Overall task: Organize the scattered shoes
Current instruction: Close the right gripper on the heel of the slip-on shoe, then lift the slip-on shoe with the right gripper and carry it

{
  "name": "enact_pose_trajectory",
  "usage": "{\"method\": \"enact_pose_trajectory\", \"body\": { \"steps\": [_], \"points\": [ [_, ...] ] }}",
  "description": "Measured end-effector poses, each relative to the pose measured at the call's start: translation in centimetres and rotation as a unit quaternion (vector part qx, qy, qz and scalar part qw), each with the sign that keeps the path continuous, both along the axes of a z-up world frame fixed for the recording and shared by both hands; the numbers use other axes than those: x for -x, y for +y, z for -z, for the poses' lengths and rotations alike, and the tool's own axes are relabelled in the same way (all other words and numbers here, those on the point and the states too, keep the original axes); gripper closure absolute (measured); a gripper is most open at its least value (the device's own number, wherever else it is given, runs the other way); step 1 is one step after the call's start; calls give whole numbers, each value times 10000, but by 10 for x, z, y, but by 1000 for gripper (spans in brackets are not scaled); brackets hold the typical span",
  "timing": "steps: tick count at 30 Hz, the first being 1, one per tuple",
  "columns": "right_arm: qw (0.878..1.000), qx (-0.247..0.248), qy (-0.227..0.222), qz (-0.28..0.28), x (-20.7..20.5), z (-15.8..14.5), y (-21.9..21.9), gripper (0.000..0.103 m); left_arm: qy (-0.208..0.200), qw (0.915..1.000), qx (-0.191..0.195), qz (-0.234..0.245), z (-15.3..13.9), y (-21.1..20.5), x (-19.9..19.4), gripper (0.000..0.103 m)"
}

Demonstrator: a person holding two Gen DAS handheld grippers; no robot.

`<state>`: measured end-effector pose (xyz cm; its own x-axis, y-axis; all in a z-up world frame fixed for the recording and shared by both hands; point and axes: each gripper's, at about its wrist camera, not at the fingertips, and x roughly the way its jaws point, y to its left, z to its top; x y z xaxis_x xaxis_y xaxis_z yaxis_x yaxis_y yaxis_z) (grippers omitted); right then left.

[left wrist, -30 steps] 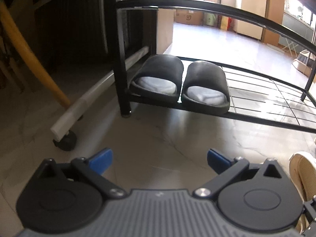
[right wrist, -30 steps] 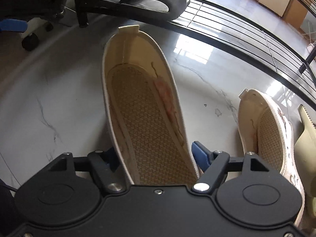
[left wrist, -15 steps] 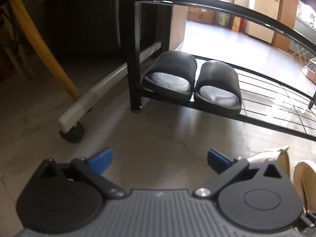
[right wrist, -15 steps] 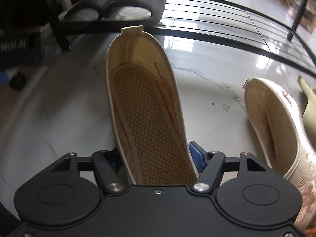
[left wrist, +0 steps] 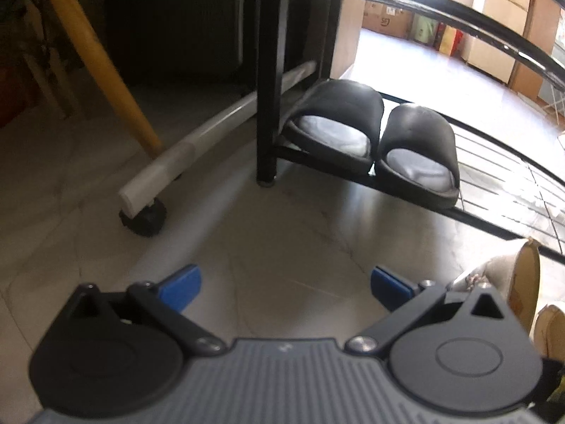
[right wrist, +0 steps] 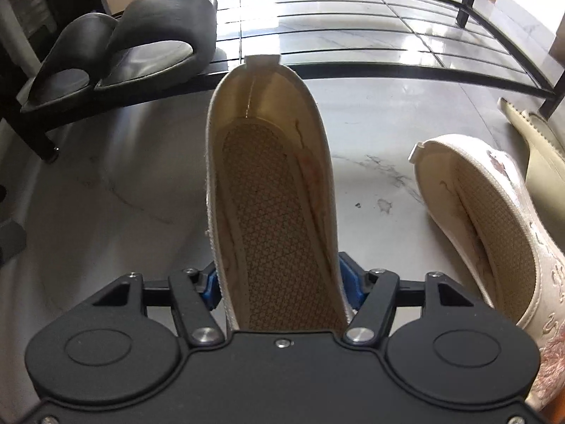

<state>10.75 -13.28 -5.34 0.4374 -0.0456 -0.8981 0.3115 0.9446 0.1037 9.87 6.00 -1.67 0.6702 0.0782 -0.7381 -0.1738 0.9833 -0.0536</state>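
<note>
Straddling a cream slip-on shoe (right wrist: 272, 190) with woven insole, right gripper (right wrist: 279, 282) jaws just widened, pads unclear.

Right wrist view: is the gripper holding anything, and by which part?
The cream slip-on shoe sits between the right gripper jaws, flanked at its side walls toward the toe. The jaws have just been opening; a firm grip cannot be told.

From my right wrist view, a slip-on shoe (right wrist: 275, 190) lies on the floor (right wrist: 113, 198) straight ahead, heel toward the shoe rack (right wrist: 353, 67), with its mate (right wrist: 487, 233) to its right and another shoe (right wrist: 536, 141) beyond that. Two slides (right wrist: 120, 46) sit side by side at the left end of the rack's bottom shelf. From my left wrist view, a caster (left wrist: 143, 217) stands on the floor left of the rack's leg (left wrist: 268, 106).
</note>
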Motion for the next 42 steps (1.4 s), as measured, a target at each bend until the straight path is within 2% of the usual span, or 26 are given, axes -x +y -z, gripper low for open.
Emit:
{"method": "enact_pose_trajectory", "body": {
  "steps": [5, 10, 11, 12, 18, 23, 29, 42],
  "points": [
    [9996, -147, -81, -213, 13, -5, -8, 12, 1, 10000, 68, 7, 0, 1, 1, 1],
    [9968, 179, -80, -778, 36, -2, -4, 12, 55, 9999, 117, 10, 1, 1, 0, 1],
    [9963, 217, -49, -835, 35, 1, -3, 14, 51, 9999, 110, 12, 0, 1, 1, 1],
    [9960, 164, -41, -875, 36, 7, -3, 20, 43, 9999, 102, 12, 0, 1, 1, 1],
    [9965, 139, -43, -828, 36, 6, 0, 32, -15, 9997, 238, -52, -3, 5, 2, 1],
    [9975, 170, 8, -689, 27, 0, 8, 36, 40, 9996, 259, -61, -1, 5, 2, 1],
    [9976, 310, -15, -612, 10, 1, 10, 37, 33, 9998, 180, -55, 0, 4, 2, 1],
    [9963, 384, -55, -768, 16, 1, 9, 39, 121, 9996, 230, -62, 3, 4, 1, 1]
  ]
}}
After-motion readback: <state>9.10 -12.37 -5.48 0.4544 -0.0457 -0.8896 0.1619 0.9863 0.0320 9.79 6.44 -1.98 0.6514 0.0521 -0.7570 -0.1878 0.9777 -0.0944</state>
